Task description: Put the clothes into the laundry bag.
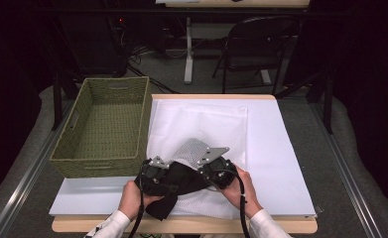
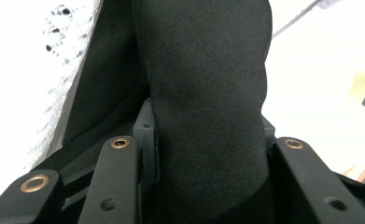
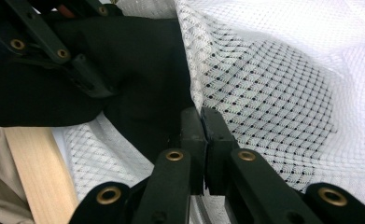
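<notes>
Loading a white mesh bag (image 1: 196, 130), right of the woven basket (image 1: 104, 126): right gripper (image 3: 202, 122) pinches the bag's rim to hold it open; left gripper (image 2: 208, 140), clamped on black cloth (image 1: 174, 186), feeds it in.

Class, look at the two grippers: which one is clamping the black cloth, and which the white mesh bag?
The left gripper holds the black cloth; the right gripper pinches the edge of the white mesh bag.

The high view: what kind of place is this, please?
Probably a lab or recording workspace, not a home. A wooden table covered in white stands before dark curtains, with cables on the grey floor, a folding chair, and a woven basket set out for the work.
</notes>
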### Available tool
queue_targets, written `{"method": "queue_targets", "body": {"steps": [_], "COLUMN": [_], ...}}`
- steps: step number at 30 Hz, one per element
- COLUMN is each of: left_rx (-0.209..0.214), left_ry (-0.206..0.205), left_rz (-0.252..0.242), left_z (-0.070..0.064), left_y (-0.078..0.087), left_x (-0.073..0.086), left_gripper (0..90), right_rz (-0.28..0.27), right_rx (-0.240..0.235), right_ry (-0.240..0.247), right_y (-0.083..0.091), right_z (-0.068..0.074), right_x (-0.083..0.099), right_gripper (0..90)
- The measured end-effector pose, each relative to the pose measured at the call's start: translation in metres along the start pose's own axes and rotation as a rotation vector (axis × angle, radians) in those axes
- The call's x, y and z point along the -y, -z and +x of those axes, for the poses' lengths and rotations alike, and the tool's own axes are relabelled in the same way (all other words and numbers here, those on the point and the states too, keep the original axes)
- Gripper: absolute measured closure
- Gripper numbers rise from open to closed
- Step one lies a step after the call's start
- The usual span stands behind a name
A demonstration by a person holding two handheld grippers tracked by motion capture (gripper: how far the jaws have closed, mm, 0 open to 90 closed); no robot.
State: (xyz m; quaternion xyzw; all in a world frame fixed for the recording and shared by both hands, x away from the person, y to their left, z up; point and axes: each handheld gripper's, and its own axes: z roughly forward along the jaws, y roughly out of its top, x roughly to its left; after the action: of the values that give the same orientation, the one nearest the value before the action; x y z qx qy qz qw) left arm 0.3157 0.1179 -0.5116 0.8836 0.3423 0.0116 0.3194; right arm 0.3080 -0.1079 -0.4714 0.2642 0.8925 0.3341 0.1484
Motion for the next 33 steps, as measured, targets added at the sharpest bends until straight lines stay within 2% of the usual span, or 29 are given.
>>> {"method": "queue_targets", "body": {"steps": [7,15,17,19,20,24,28,33], "left_rx": [0.010,0.033,0.043,0.046,0.053,0.056,0.062,0.057], "left_ry": [0.000,-0.004,-0.008,-0.014,-0.011,-0.004,0.006,-0.001], "left_rz": [-0.004,0.008,0.016,0.022,0.013,-0.024,-0.029,-0.015], "left_z": [0.006,0.010,0.010,0.010,0.010,0.011,0.011,0.006], "left_y": [-0.007,-0.011,-0.011,-0.009,-0.007,0.004,0.012,0.016], "left_x": [-0.012,-0.013,-0.013,-0.012,-0.011,-0.007,0.005,0.012], "left_gripper": [59.0,55.9,52.9,45.2,45.2,32.7,21.7,17.5], "right_rz": [-0.008,-0.007,-0.007,-0.011,-0.011,-0.017,-0.020,-0.020], "right_rx": [-0.002,-0.003,-0.002,0.001,0.001,0.001,0.001,0.004], "right_ry": [0.001,-0.001,-0.002,-0.003,-0.003,-0.008,-0.007,-0.008], "right_y": [0.001,0.002,0.002,0.003,0.003,0.003,0.003,0.003], "right_z": [0.000,-0.002,-0.002,-0.002,-0.002,-0.003,-0.003,-0.003], "right_x": [0.000,0.001,0.001,0.001,0.001,0.003,0.003,0.003], "right_gripper": [89.4,89.4,89.4,89.4,89.4,89.4,89.4,89.4]}}
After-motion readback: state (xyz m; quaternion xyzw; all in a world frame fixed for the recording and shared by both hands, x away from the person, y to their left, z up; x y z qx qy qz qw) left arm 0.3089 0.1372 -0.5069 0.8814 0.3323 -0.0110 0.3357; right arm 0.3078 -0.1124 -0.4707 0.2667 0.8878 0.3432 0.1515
